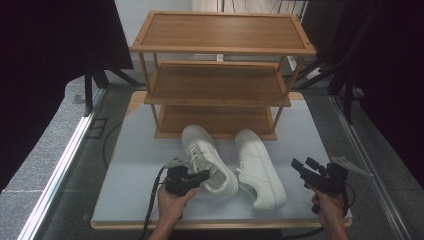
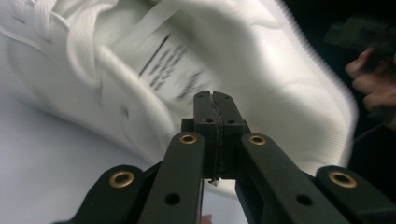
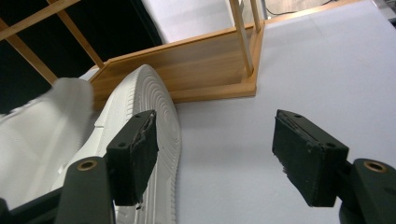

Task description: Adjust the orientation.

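Two white sneakers lie on the grey table top in front of a wooden rack (image 1: 220, 47). My left gripper (image 1: 202, 176) is at the side of the left sneaker (image 1: 207, 160), near its opening. In the left gripper view the left gripper (image 2: 213, 95) is shut, its jaws pressed together over the sneaker's (image 2: 261, 60) printed inner label, and I see nothing between them. My right gripper (image 1: 302, 162) stands open just right of the right sneaker (image 1: 260, 170). In the right gripper view the right gripper (image 3: 219, 154) has its jaws wide apart, with the ribbed sole (image 3: 154, 116) beside the left pad (image 3: 135, 154).
The three-shelf rack stands at the back of the table (image 1: 135, 175), and its bottom shelf (image 3: 187, 74) is just behind the sneakers' toes. Bare grey surface lies to the left and right of the shoes. Dark stands and a metal rail flank the table.
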Motion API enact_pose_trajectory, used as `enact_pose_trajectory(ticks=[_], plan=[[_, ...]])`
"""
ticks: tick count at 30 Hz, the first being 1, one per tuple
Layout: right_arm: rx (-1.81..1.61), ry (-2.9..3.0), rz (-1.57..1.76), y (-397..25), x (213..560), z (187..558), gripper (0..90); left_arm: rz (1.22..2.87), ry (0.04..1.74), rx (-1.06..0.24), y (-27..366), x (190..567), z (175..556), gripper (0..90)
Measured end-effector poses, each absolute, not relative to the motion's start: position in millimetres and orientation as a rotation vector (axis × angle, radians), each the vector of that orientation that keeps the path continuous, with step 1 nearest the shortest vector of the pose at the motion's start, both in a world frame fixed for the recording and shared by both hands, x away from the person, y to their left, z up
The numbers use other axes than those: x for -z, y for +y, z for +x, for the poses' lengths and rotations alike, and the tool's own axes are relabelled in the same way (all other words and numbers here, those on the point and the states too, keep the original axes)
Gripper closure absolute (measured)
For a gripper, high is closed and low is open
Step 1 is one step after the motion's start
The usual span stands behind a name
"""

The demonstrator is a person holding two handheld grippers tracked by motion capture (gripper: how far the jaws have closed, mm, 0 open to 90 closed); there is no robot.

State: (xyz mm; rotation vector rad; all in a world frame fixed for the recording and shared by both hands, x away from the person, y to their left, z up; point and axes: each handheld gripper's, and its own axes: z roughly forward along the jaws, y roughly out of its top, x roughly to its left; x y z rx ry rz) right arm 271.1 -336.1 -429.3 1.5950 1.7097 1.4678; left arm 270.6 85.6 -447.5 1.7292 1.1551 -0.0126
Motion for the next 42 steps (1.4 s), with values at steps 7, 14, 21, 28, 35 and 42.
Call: enact_pose_trajectory(ticks=[7,14,21,28,35,42], plan=[[-1.493,1.685,1.585,-342.3,428.2,268.5,30.6,1.8,1.136,-0.05,59.4,435.8,278.6,86.3],[-1.482,1.688,1.592,-341.4,428.8,269.3,30.6,1.831,1.143,-0.069,48.7,438.2,285.3,86.0],[-1.473,1.694,1.595,-340.9,428.8,269.4,30.7,1.84,1.167,-0.036,52.9,445.0,288.7,89.0],[-1.465,1.702,1.596,-339.4,429.0,268.0,30.7,1.905,1.168,-0.042,57.3,444.6,284.3,89.6],[-1.46,1.697,1.605,-341.5,429.6,268.1,30.7,1.914,1.179,-0.053,69.6,445.2,278.2,89.1],[-1.454,1.696,1.606,-342.9,429.4,268.3,30.7,1.903,1.211,-0.078,102.3,444.8,270.4,88.9]])
